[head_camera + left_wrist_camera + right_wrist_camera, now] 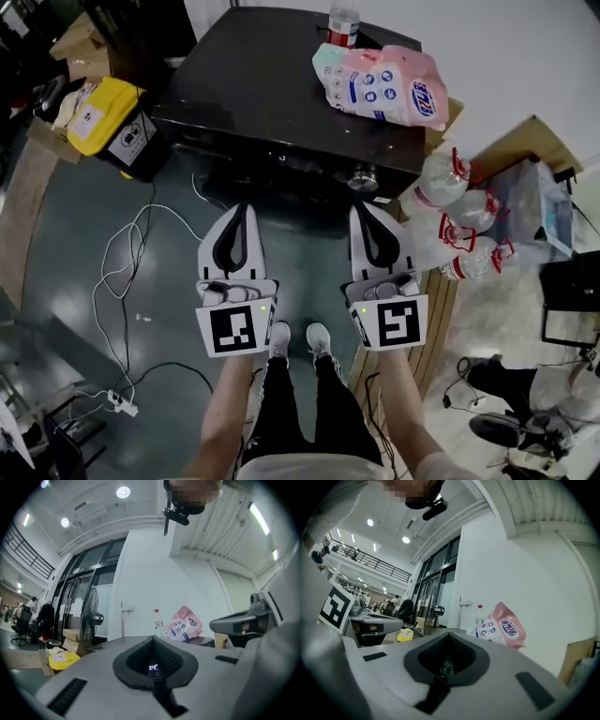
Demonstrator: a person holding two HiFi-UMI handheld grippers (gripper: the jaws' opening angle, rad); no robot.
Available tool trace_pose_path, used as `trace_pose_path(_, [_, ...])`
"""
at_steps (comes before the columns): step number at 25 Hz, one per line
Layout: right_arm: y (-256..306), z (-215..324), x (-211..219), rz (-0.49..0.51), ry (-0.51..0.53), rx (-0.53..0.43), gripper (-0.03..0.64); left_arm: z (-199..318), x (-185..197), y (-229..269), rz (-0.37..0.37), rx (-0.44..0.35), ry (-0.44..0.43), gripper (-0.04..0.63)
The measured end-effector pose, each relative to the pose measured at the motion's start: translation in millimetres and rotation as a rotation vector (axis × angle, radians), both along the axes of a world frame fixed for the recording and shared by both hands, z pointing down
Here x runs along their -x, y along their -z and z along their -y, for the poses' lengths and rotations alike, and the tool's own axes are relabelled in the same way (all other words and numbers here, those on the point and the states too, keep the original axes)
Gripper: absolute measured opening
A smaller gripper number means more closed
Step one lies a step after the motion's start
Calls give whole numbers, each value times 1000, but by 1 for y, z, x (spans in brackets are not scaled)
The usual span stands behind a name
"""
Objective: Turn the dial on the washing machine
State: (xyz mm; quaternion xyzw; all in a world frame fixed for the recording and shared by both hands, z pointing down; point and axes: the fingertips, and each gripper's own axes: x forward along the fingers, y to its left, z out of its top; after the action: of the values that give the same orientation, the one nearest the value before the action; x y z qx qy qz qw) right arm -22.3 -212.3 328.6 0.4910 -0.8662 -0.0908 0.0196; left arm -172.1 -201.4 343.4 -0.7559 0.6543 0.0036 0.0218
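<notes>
My left gripper (245, 212) has its jaws brought together, the tips meeting in a point with nothing between them, and its own view shows the same closed point (152, 639). My right gripper (365, 208) reads alike: jaws closed tip to tip and holding nothing, confirmed in the right gripper view (449, 633). In the head view both sit side by side in the middle of the frame, held above the floor (66, 234) with my shoes (298, 339) just below them. The dial (363, 176) is at the front edge of the black washing machine (262, 84), right of centre, directly above the right gripper's tip in the frame; close, but not touching it. The left gripper is well to the left of the dial. On top of the machine, at the upper right, a pink detergent pouch (384, 84) lies with a bottle (344, 21) behind it. A yellow box (105, 112) sits at the upper left, a pack of water bottles (455, 220) at the right, and white cables (122, 281) trail across the floor at the left.
</notes>
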Motion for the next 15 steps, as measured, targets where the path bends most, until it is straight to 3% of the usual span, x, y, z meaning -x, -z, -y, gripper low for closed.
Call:
trace_pose_path(3, [-39,4,-5,0,-16,15,3,5,-5,-34,29,-22,-22,-2])
trace_pose_path(8, [-90,4,-10,-1,-39,41,3,1,-19,-89,15,50,-55,-2])
trace_pose_path(15, [-116,3,-8,10,-52,58,3,1,-28,-110,10,61,-82,-2])
